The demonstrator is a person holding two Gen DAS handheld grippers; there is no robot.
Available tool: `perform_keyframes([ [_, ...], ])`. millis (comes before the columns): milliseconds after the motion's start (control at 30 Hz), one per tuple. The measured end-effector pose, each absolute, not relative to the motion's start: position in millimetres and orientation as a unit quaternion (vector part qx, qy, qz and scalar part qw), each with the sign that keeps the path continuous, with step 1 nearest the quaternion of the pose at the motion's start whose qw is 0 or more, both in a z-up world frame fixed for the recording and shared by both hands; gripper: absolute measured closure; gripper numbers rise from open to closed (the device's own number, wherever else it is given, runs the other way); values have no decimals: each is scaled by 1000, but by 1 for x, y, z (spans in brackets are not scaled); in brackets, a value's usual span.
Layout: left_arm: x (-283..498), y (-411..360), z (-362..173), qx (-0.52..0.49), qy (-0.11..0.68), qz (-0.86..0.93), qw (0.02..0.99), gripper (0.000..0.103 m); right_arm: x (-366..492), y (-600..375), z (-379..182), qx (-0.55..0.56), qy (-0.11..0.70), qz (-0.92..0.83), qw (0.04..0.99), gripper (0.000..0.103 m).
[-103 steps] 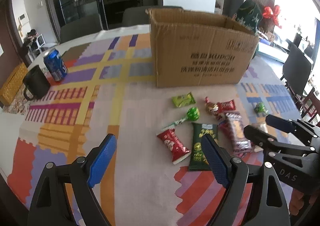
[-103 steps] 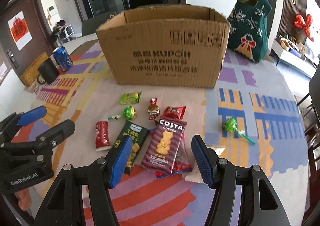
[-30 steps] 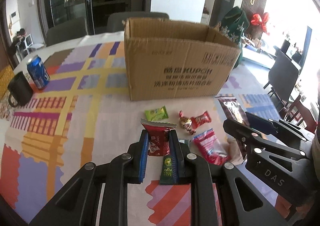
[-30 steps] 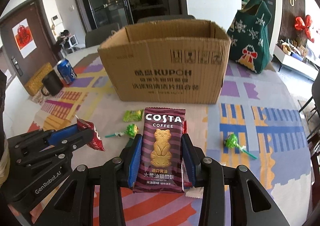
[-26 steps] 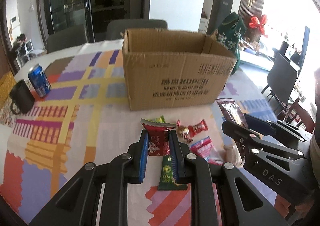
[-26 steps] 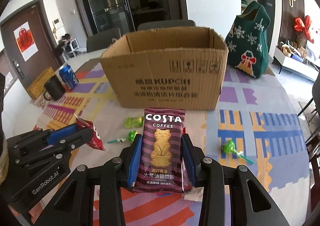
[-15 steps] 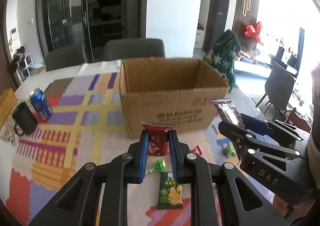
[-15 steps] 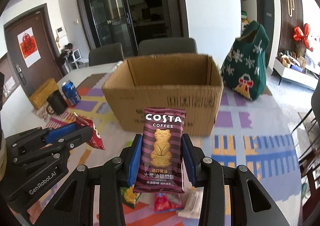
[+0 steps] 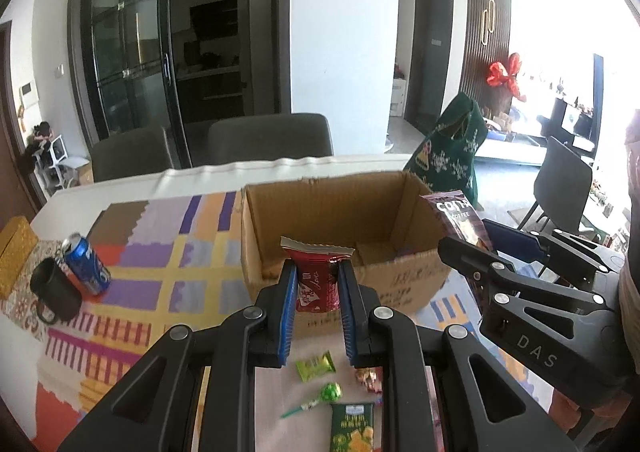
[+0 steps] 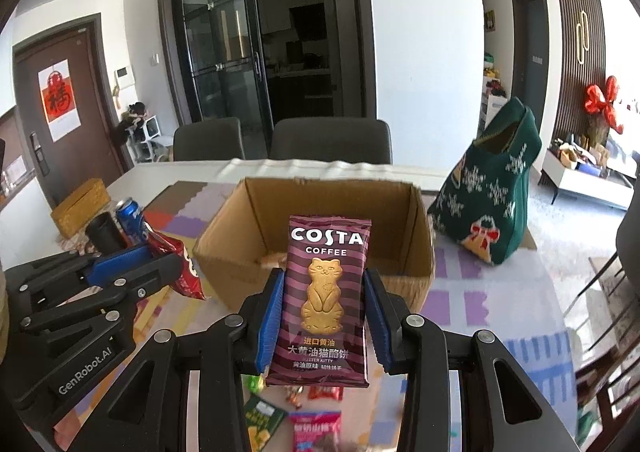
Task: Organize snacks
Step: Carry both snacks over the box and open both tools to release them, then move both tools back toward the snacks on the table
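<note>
White walls, dark glass doors, grey chairs, seemingly daylit.

costa coffee: packet | genrobot.ai: left gripper | das: right gripper

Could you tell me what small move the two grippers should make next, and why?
Probably carry both a little further forward over the open cardboard box before releasing. The right gripper is shut on the Costa biscuit packet and the left gripper on the red snack packet; both packets seem level with the box's near wall, not clearly above its opening.
</note>
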State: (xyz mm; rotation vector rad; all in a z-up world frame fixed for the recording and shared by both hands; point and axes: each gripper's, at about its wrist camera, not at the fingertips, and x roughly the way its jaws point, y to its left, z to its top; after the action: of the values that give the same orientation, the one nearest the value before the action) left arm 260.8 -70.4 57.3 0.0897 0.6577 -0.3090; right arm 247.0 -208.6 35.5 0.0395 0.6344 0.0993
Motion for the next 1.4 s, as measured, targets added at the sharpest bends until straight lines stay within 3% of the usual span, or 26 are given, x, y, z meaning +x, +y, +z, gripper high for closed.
perform_keyframes([
  [867, 367, -86, 39, 45, 374, -159, 912, 81, 351, -222, 26, 7, 353, 39, 935, 63],
  [933, 371, -85, 38, 44, 376, -152, 913, 77, 355, -222, 25, 7, 355, 37, 934, 63],
  [1000, 371, -84, 39, 45, 371, -142, 917, 56, 358, -222, 24, 9, 357, 35, 934, 58],
  [1067, 367, -82, 42, 52, 361, -131, 922, 54, 360, -225, 23, 13, 364, 32, 931, 47],
  [1200, 353, -76, 47, 60, 352, -116, 927, 44, 352, -227, 23, 11, 362, 23, 932, 47],
  [1400, 325, -65, 56, 51, 346, -111, 930, 39, 324, -228, 30, 13, 347, 22, 938, 47],
])
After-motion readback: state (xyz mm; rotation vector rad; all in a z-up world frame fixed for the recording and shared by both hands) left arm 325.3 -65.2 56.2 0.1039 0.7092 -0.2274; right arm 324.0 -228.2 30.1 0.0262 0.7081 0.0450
